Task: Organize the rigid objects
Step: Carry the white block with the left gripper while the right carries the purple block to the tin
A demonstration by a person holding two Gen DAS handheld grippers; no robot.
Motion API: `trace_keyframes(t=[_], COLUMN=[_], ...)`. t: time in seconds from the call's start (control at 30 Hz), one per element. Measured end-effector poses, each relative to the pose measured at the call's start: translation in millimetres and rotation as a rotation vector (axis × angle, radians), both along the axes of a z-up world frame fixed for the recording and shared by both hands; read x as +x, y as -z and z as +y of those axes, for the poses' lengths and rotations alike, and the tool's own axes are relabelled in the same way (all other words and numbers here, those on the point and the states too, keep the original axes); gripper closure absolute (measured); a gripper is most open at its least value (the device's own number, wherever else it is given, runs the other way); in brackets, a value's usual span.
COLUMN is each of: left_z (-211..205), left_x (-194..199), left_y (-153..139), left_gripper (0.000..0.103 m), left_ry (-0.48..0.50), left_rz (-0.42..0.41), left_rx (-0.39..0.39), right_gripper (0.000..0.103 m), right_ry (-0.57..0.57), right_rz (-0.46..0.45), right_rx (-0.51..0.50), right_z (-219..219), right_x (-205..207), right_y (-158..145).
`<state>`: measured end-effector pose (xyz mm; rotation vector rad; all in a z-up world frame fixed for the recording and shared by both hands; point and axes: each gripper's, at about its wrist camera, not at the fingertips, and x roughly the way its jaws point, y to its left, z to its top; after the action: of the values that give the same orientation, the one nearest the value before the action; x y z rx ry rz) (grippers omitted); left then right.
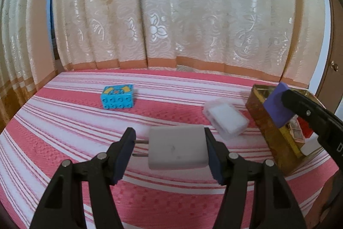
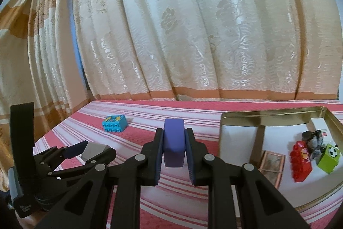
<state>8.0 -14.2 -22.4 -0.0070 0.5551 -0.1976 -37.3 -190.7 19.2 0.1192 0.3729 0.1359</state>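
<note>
The left gripper [image 1: 169, 146] is clamped on a white plug adapter [image 1: 178, 147], one pad on the flat end and the other against the tips of its two metal prongs [image 1: 140, 148], which point toward nine o'clock in the left wrist view. The adapter hangs clear above the pink-and-white striped bedspread [image 1: 64, 128]. In the right wrist view that same gripper sits at about eight o'clock, with the adapter seen as a grey-white block [image 2: 94, 149] between its fingers.

The right gripper [image 2: 173, 143] is closed on a purple block [image 2: 174, 141], which stands upright between the blue pads. In the left wrist view the block [image 1: 277, 106] shows at three o'clock, over the near wall of a gold tin [image 1: 268, 121].

The tin [image 2: 265, 119] lies open on the bed at three o'clock of the right gripper. Inside it are a red brick [image 2: 300, 160], a green cube with a football print [image 2: 329, 157], a dark crumpled item [image 2: 314, 138] and a flat framed picture card [image 2: 272, 164].

A blue studded brick [image 1: 117, 97] rests on the bedspread at eleven o'clock of the left gripper, well apart from everything else. A translucent white case [image 1: 226, 119], blurred, lies at one o'clock, near the tin. Cream floral curtains [image 1: 171, 14] hang behind the bed.
</note>
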Motion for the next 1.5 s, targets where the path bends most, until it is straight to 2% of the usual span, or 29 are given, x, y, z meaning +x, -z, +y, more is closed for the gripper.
trace_keyframes(t=[0.93,1.5], left_z=[-72,-136], left_x=[-8,-11], left_y=[-28,-43], left_gripper=[0.04,0.04], left_ry=[0.121,0.233], left_rz=[-0.075,-0.108], left_rx=[-0.037,-0.041], right_gripper=[0.081,0.081], right_ry=[0.141,0.266], right_rz=[-0.039,-0.05], right_rx=[0.052,0.095], right_z=[-84,-149], right_x=[-14,-21], right_y=[-9,-14])
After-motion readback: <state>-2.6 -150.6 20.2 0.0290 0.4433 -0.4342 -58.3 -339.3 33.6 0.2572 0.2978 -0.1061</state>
